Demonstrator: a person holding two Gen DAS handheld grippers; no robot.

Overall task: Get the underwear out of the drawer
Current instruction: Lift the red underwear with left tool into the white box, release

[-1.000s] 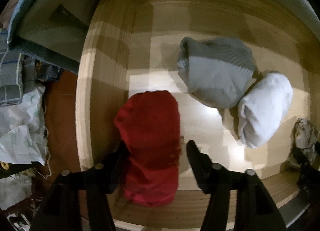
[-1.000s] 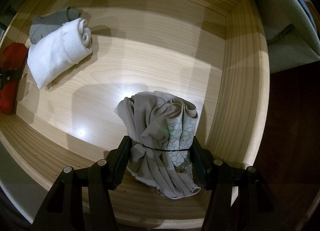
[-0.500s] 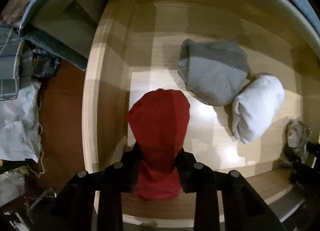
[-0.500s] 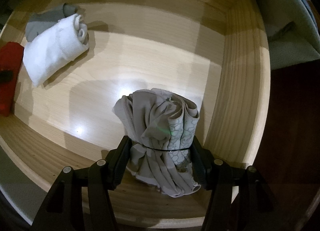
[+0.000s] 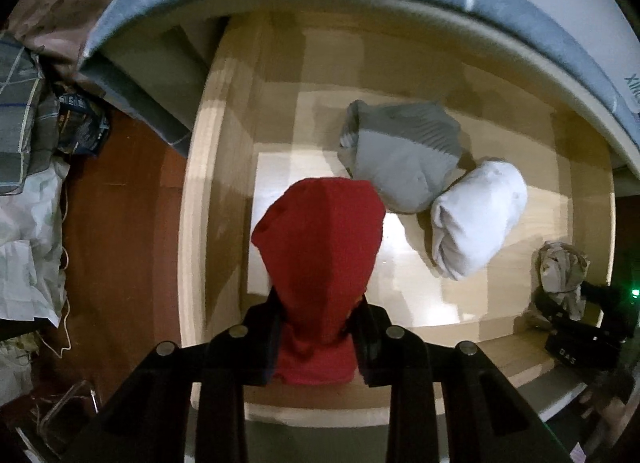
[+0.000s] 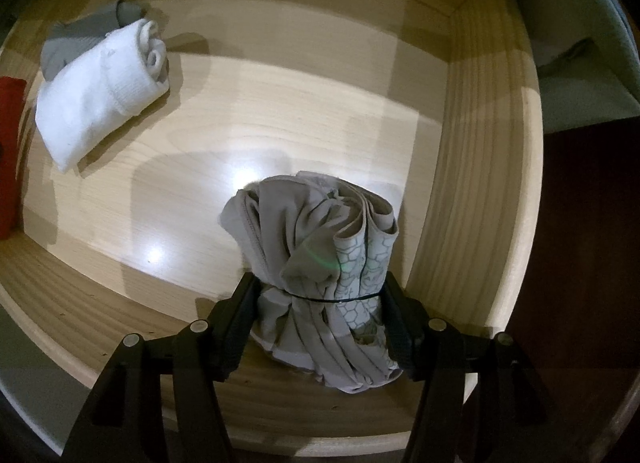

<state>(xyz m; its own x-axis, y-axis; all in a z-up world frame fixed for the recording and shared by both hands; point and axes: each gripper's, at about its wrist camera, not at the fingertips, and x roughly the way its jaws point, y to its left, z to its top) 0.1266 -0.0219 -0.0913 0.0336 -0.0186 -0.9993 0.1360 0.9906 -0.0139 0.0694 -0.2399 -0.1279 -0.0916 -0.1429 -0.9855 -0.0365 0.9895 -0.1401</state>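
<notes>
Both my grippers point down into the open wooden drawer. My left gripper has just been closing and now pinches the red rolled underwear near the drawer's left wall. My right gripper clamps the taupe bundled underwear, tied with a thin black band, by the right wall. Between them a grey roll and a white roll lie touching on the drawer floor

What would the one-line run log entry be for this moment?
left hand-held gripper: shut on red roll | right hand-held gripper: shut on beige bundle | drawer: open
</notes>
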